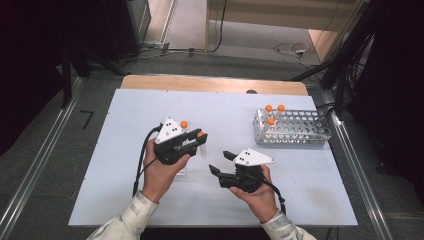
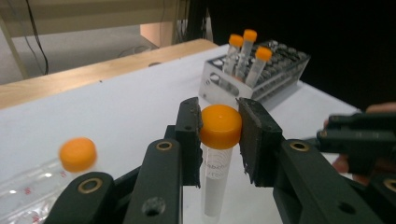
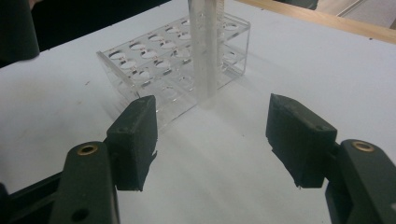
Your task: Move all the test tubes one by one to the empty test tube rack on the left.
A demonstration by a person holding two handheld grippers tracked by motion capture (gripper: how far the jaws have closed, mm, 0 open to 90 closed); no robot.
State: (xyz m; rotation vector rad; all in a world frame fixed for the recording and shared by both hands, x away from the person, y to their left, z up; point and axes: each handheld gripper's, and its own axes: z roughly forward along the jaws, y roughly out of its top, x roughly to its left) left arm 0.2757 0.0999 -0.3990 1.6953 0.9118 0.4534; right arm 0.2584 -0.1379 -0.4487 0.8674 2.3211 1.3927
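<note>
We've got the orange-capped tube point(image 2: 219, 140) clamped by its cap in the L gripper point(image 2: 219, 135), upright just above the table point(image 1: 125, 190), mid-transfer we reckon. R gripper point(image 3: 212, 140) jaws stand apart w/ nothing held. Next, probably: carry it to the metal rack point(image 1: 300, 131) w/ 3 tubes and lower it straight into a free hole.

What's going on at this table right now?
A person works with two handheld grippers. The left gripper has its fingers shut on the orange cap of an upright tube. The right gripper is open with nothing in it. Across the white table, a metal rack holds three orange-capped tubes. Another capped tube lies near a clear rack.
</note>
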